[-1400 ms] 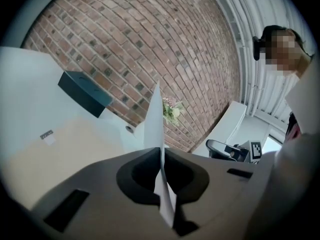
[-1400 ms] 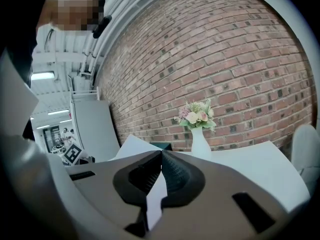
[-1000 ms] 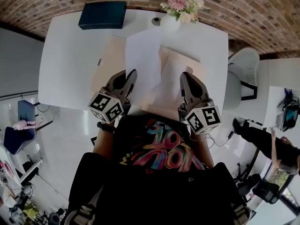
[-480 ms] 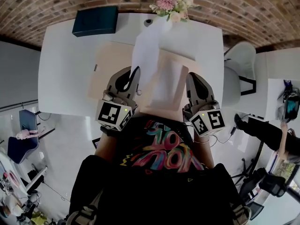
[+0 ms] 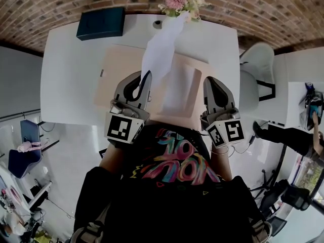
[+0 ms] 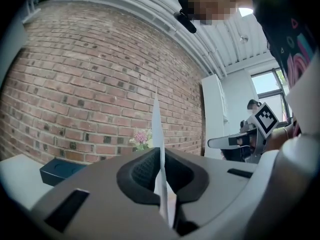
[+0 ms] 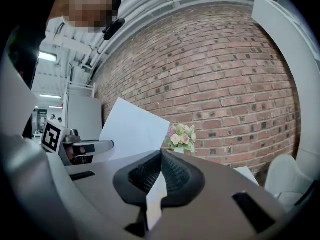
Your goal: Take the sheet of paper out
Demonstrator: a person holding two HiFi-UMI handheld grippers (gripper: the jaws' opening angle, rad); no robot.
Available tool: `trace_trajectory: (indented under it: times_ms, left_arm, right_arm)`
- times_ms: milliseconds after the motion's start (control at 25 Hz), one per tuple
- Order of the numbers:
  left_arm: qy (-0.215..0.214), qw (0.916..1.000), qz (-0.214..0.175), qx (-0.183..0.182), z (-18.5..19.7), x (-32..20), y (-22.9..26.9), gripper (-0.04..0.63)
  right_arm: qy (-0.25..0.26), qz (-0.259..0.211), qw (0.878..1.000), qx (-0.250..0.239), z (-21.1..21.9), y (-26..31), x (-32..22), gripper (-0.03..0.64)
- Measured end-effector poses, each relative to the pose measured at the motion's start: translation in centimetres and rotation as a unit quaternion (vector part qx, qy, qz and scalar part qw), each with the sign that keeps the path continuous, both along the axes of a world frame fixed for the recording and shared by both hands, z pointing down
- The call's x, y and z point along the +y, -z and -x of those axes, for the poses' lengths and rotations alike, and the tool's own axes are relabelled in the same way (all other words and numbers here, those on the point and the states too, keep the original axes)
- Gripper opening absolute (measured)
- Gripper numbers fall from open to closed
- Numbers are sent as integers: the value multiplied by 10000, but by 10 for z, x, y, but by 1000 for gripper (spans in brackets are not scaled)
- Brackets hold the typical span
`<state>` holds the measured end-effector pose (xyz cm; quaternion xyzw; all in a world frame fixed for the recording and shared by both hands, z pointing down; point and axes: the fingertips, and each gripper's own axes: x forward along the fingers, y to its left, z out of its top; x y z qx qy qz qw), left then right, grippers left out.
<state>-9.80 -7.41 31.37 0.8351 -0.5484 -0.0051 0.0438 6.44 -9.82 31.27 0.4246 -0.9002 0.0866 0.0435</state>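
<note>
My left hand-held gripper (image 6: 159, 154) clamps the sheet of paper (image 5: 161, 47), raised above the table (image 5: 71, 75). My right hand-held gripper (image 7: 160, 156) pinches the tan envelope's (image 5: 200, 77) near edge.

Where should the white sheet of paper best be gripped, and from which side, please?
At its near edge, from the person's side with the jaws across its thickness. The sheet of paper is thin and limp, so only an edge pinch holds it; the left gripper is shut on it so, while the right gripper pinches the beige folder.
</note>
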Motion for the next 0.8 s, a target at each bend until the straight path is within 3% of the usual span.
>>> trace_trajectory:
  times_ms: [800]
  left_arm:
    - [90,9999,70,-24,8,13,-6,23]
  right_arm:
    - [-71,-191,9995,256,-2,3,13,20]
